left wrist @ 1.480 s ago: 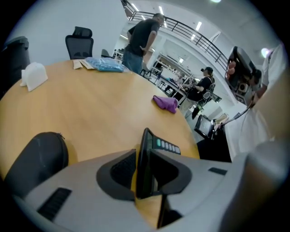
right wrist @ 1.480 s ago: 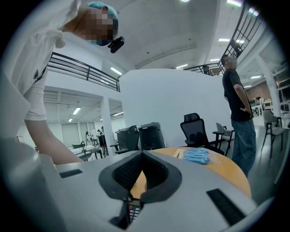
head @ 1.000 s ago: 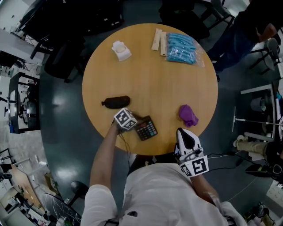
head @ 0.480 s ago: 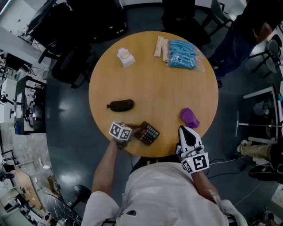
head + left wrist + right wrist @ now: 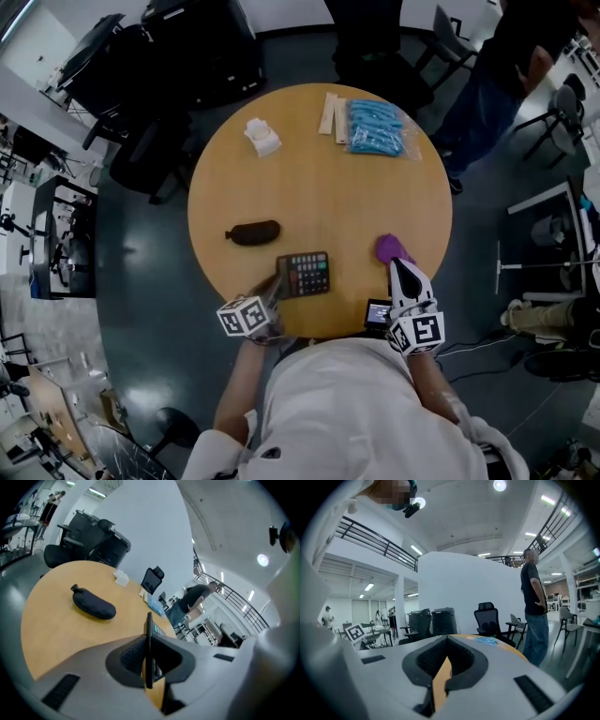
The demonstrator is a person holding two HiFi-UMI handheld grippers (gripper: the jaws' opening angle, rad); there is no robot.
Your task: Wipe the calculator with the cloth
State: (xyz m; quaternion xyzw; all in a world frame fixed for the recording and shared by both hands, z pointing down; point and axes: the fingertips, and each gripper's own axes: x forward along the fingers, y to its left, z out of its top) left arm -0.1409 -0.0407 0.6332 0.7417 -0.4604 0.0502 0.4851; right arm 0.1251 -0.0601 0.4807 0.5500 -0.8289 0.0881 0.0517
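Observation:
The black calculator [image 5: 307,273], keys up, is raised over the table's near edge. My left gripper [image 5: 278,285] is shut on its left edge. In the left gripper view the calculator [image 5: 149,634] shows edge-on, clamped between the jaws of the left gripper [image 5: 149,644]. The purple cloth [image 5: 393,247] lies crumpled at the table's right near edge. My right gripper [image 5: 397,265] points at it from just behind, its tip at the cloth's near side. The right gripper [image 5: 446,660] is shut with nothing in it; the cloth is hidden in that view.
On the round wooden table [image 5: 319,187] lie a black pouch [image 5: 253,232], a white object [image 5: 262,136], wooden sticks [image 5: 330,112] and a blue packet [image 5: 377,127]. A small screen [image 5: 379,314] sits by my right hand. Office chairs and a standing person [image 5: 525,56] ring the table.
My left gripper has lifted the calculator off the table, rolled it and drawn back toward my body. My right gripper has moved forward to the purple cloth.

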